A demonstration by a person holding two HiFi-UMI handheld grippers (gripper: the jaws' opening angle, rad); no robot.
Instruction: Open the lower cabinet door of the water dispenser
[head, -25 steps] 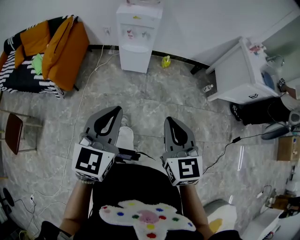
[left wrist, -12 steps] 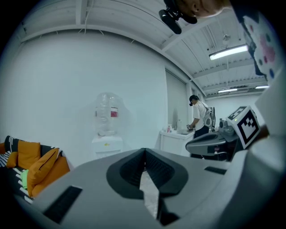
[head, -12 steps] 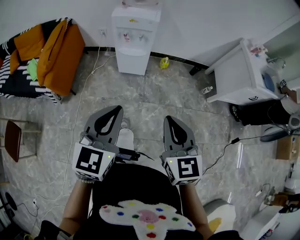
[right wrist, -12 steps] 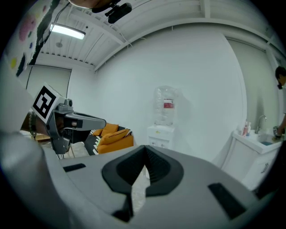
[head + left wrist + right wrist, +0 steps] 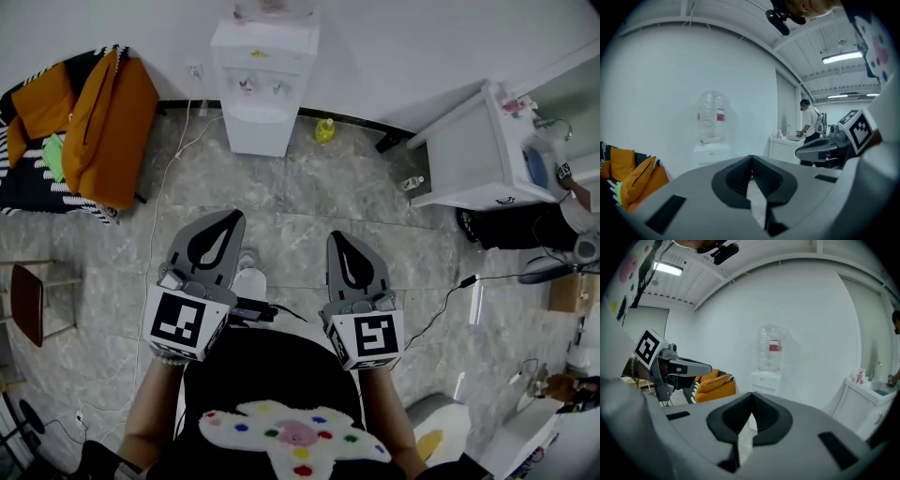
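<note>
A white water dispenser (image 5: pixel 260 84) stands against the far wall with a clear bottle on top (image 5: pixel 712 119); its lower cabinet door (image 5: pixel 256 129) is closed. Both grippers are well short of it, held side by side in front of the person's body. My left gripper (image 5: pixel 228 217) is shut with nothing between its jaws. Beside it, my right gripper (image 5: pixel 337 238) is also shut and empty. In the right gripper view the dispenser (image 5: pixel 767 380) shows just above the jaws, its lower part hidden behind them.
An orange and striped couch (image 5: pixel 84 122) sits left of the dispenser. A white sink cabinet (image 5: pixel 483 150) stands at the right, with a person (image 5: pixel 809 123) by it. A yellow bottle (image 5: pixel 324 128) and cables lie on the marble floor (image 5: pixel 309 206). A brown stool (image 5: pixel 23 302) is far left.
The dispenser and couch have shifted in the head view and the dispenser looks nearer: the person has stepped forward with both grippers. Both jaws stayed shut.
</note>
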